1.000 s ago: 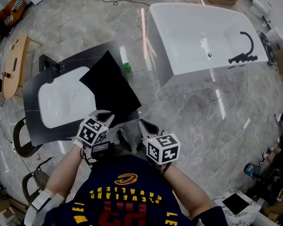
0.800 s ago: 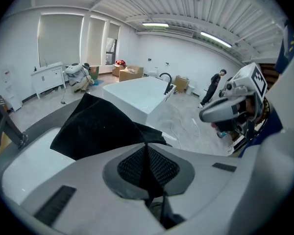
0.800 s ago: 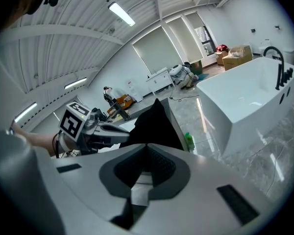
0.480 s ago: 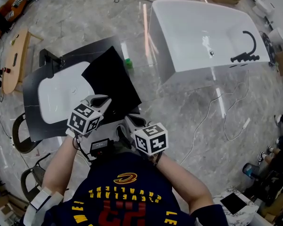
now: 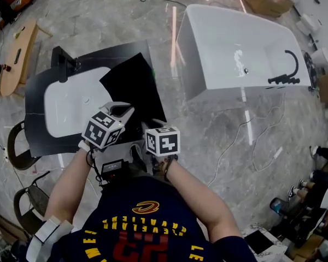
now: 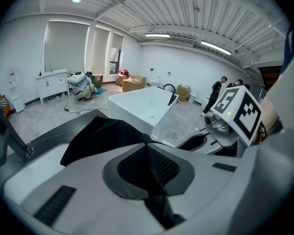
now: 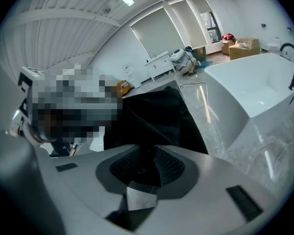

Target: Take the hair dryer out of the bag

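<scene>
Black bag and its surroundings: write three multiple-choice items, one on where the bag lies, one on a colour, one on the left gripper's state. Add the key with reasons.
1. Where does the black bag lie?
A. on a chair seat
B. on the dark counter beside the white basin
C. on the marble floor

2. What colour is the faucet on the bathtub?
A. chrome
B. gold
C. black

3. How do the left gripper jaws stand?
A. wide apart and empty
B. closed on the bag's fabric
C. closed on a hair dryer

Key:
1 B, since the head view shows the bag spread over the counter next to the basin.
2 C, since the faucet stands out dark against the white tub.
3 B, since the left gripper view shows the pads together with black fabric pinched between them.
</scene>
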